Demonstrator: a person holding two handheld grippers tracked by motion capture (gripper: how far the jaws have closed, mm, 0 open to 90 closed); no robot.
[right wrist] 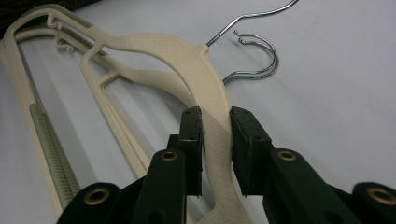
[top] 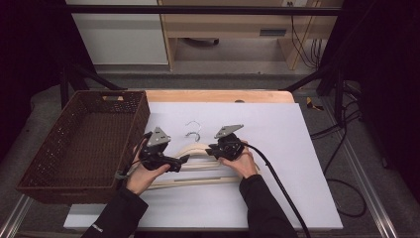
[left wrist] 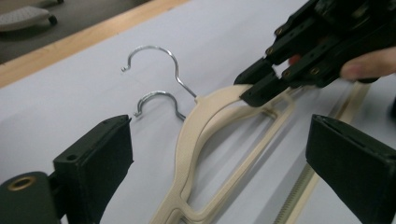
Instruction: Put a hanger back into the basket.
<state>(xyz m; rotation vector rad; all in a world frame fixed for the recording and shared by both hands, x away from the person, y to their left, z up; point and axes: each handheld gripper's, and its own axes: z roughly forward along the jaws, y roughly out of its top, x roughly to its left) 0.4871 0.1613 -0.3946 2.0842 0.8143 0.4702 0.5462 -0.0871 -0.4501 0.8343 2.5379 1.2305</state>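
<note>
Two cream plastic clothes hangers (top: 198, 166) with metal wire hooks (top: 193, 130) lie stacked on the white board (top: 277, 148) at the centre of the high view. Their long axis runs left to right across the frame, and both hooks point toward the top of the frame, away from the person.

The right gripper (top: 212, 151) sits just right of centre in the high view. Its two black jaws are clamped on the curved shoulder of the upper hanger (right wrist: 205, 84), just beside the hook base; in the right gripper view the cream plastic fills the gap between the jaws. The second hanger (right wrist: 42, 126) lies beneath, offset toward the left of that view, with a ribbed grip strip along its bar.

The left gripper (top: 184, 159) lies just left of centre in the high view. Its jaws stand wide apart and hold nothing; in the left gripper view the hanger shoulder (left wrist: 196, 135) lies between and beyond them.

A brown woven basket (top: 79, 144) stands at the left of the high view, beside the board.
</note>
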